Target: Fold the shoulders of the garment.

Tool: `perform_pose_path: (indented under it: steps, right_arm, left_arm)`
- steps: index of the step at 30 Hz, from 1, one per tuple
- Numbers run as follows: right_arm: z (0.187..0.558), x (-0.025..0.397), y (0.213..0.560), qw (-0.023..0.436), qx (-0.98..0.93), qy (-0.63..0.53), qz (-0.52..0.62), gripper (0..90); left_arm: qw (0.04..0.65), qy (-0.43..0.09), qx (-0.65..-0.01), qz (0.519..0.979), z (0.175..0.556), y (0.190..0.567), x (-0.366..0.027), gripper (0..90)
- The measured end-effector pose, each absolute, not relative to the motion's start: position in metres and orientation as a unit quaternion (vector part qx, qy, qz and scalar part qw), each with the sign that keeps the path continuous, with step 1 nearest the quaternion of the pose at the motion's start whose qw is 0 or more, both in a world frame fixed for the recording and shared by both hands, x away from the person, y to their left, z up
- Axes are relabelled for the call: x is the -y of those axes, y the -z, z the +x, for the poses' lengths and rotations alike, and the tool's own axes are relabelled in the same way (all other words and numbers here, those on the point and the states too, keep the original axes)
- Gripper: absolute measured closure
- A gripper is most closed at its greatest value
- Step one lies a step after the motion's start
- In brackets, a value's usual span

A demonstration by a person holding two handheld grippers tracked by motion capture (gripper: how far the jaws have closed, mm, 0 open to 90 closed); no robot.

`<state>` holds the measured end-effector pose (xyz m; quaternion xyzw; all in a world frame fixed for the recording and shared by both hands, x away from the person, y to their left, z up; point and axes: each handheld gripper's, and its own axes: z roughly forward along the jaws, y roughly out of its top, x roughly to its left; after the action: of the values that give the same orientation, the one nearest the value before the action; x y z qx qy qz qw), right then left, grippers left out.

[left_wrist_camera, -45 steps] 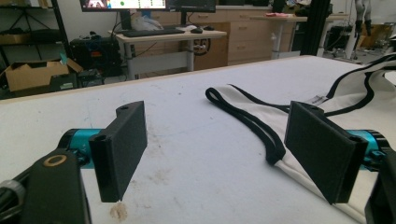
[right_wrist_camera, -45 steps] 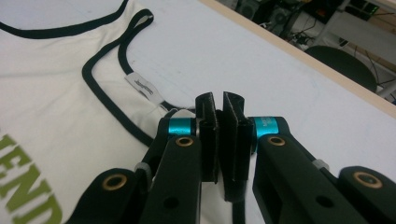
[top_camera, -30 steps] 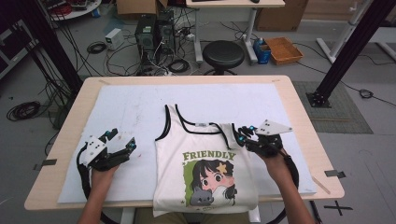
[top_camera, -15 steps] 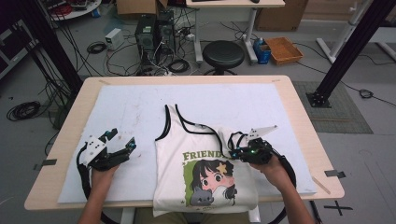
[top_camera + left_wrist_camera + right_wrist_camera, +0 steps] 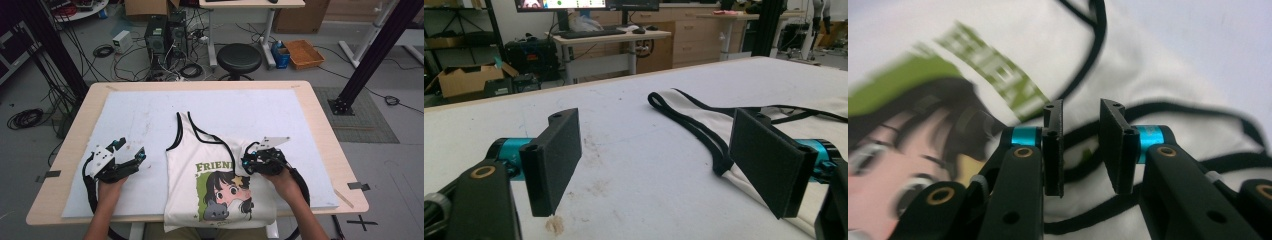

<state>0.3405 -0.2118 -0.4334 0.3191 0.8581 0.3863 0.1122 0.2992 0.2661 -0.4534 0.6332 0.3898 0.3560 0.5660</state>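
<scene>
I judge the step in hand to be a fold of the tank top (image 5: 210,180), with my right tool (image 5: 250,161) going for the folded-over right side. To do it well I should bring the pads down over the black-trimmed edge, pinch only the top layer of cloth, and lift low so the rest stays flat on the surface (image 5: 310,110). My right tool's pads are a narrow gap apart and clamp nothing; in the right gripper view the black trim (image 5: 1168,107) runs just behind them. My left tool (image 5: 131,154) waits spread wide at the lower left of the high view, off the cloth. The tank top lies in the lower middle of the frame, its hem over the near edge.
</scene>
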Motion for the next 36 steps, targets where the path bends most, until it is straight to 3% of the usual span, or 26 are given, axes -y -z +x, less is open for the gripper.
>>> perform_pose_path:
  steps: [4, 12, 20, 23, 25, 28, 30, 31, 36]
  right_arm:
    - [0.345, 0.219, 0.439, 0.140, -0.868, -0.342, 0.333, 83.0]
    - [0.344, 0.248, 0.428, 0.171, -0.822, -0.390, 0.379, 77.3]
    - [0.351, 0.220, 0.446, 0.178, -0.853, -0.350, 0.344, 85.2]
    - [0.347, 0.211, 0.446, 0.157, -0.866, -0.358, 0.312, 84.6]
    - [0.348, 0.211, 0.444, 0.143, -0.866, -0.367, 0.309, 79.2]
    - [0.349, 0.220, 0.437, 0.163, -0.843, -0.395, 0.327, 76.5]
    - [0.350, 0.228, 0.433, 0.178, -0.828, -0.399, 0.352, 66.7]
    - [0.351, 0.231, 0.432, 0.183, -0.821, -0.400, 0.363, 61.5]
    - [0.352, 0.242, 0.433, 0.187, -0.805, -0.409, 0.387, 52.3]
  left_arm:
    - [0.565, -0.356, -0.390, 0.634, 0.299, 0.453, -0.266, 21.3]
    - [0.561, -0.356, -0.398, 0.633, 0.300, 0.453, -0.266, 21.3]
    - [0.584, -0.328, -0.402, 0.624, 0.307, 0.433, -0.255, 21.3]
    - [0.581, -0.325, -0.393, 0.634, 0.316, 0.424, -0.243, 21.3]
    - [0.580, -0.319, -0.393, 0.638, 0.325, 0.417, -0.234, 21.3]
    - [0.568, -0.310, -0.386, 0.657, 0.341, 0.406, -0.218, 21.3]
    - [0.563, -0.307, -0.384, 0.665, 0.347, 0.402, -0.212, 21.7]
    - [0.550, -0.296, -0.382, 0.681, 0.359, 0.398, -0.201, 23.1]
    - [0.487, -0.259, -0.429, 0.716, 0.398, 0.403, -0.177, 27.4]
